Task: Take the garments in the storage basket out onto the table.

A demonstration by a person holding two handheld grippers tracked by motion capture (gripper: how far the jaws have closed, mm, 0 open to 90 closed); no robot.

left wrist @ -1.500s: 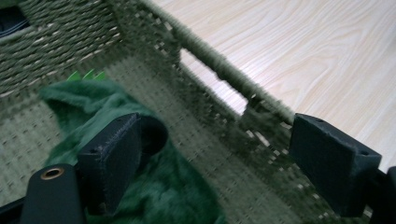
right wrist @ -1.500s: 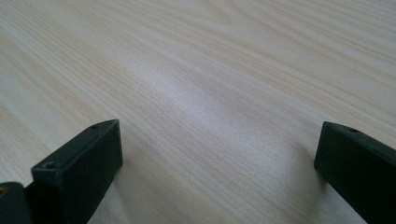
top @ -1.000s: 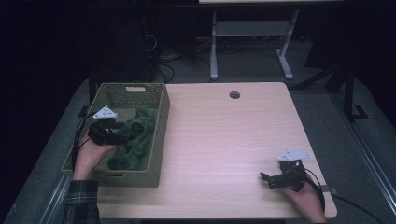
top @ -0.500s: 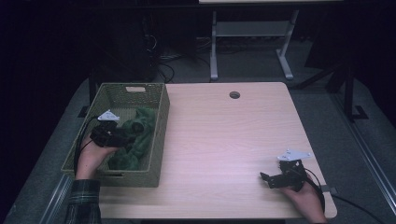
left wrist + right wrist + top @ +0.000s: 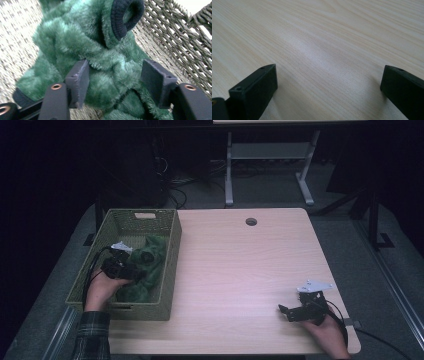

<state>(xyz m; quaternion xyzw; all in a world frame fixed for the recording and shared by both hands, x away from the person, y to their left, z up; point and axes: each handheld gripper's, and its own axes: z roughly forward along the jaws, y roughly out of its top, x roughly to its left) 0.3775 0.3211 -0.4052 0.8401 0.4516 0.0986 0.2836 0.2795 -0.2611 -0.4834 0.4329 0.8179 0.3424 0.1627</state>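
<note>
The green fleece garment (image 5: 100,62) lies in the woven basket (image 5: 167,270), at the table's (image 5: 240,270) left edge. The left gripper (image 5: 113,82) reaches into the basket; its jaws, just closing, straddle a fold of fleece, the left pad touching the pile, not yet clamped. The right gripper (image 5: 287,312) rests released on the table, well apart from the basket.

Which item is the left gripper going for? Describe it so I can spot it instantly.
Find the woven basket at the table's left edge. Inside lies a fuzzy green garment with a dark ribbed cuff; it is the basket's one soft green thing, between the left gripper's jaws.
</note>
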